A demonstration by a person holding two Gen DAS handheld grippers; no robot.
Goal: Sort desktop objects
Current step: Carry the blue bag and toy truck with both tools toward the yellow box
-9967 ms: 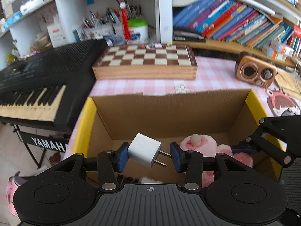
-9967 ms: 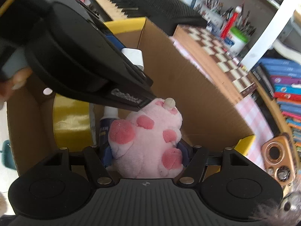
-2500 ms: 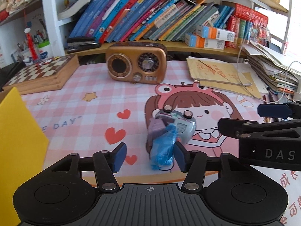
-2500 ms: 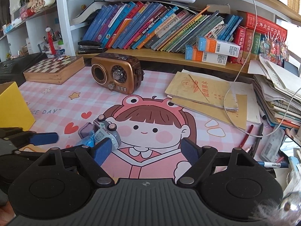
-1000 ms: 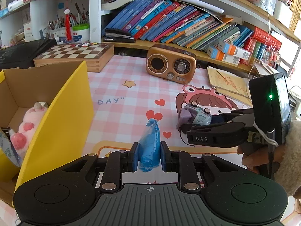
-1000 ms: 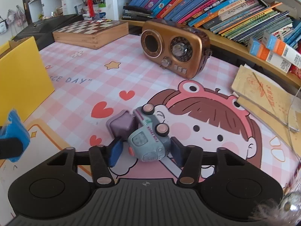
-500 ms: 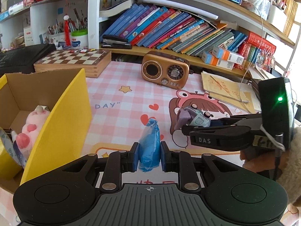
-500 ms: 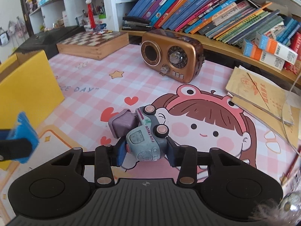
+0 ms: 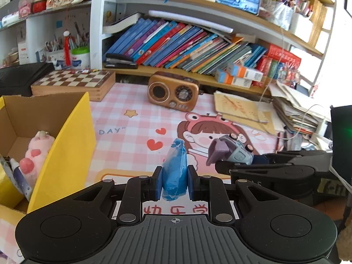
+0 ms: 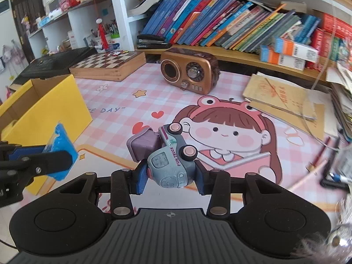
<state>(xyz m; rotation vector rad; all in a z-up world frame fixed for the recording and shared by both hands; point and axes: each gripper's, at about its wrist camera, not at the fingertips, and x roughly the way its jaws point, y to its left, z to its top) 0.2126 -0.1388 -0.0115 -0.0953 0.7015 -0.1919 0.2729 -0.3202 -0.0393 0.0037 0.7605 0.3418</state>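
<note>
My left gripper (image 9: 172,181) is shut on a crinkled blue packet (image 9: 175,165), held upright above the pink mat. My right gripper (image 10: 170,177) is shut on a grey-blue toy truck (image 10: 170,160) with a purple box at its back, lifted clear of the mat. In the left wrist view the toy truck (image 9: 233,150) hangs at the right in the right gripper. In the right wrist view the blue packet (image 10: 60,146) shows at the left. A yellow cardboard box (image 9: 68,143) stands open at the left with a pink plush (image 9: 36,151) inside.
A brown retro radio (image 9: 173,94) and a wooden chessboard (image 9: 74,84) stand at the back of the pink checked mat (image 9: 132,129). Papers and notebooks (image 10: 283,96) lie at the right, pens (image 10: 325,151) near them. Bookshelves rise behind. A black keyboard (image 10: 57,62) sits far left.
Both grippers rose with their loads. The right gripper closed on the toy truck and lifted it off the mat. The left gripper kept its hold on the blue packet.
</note>
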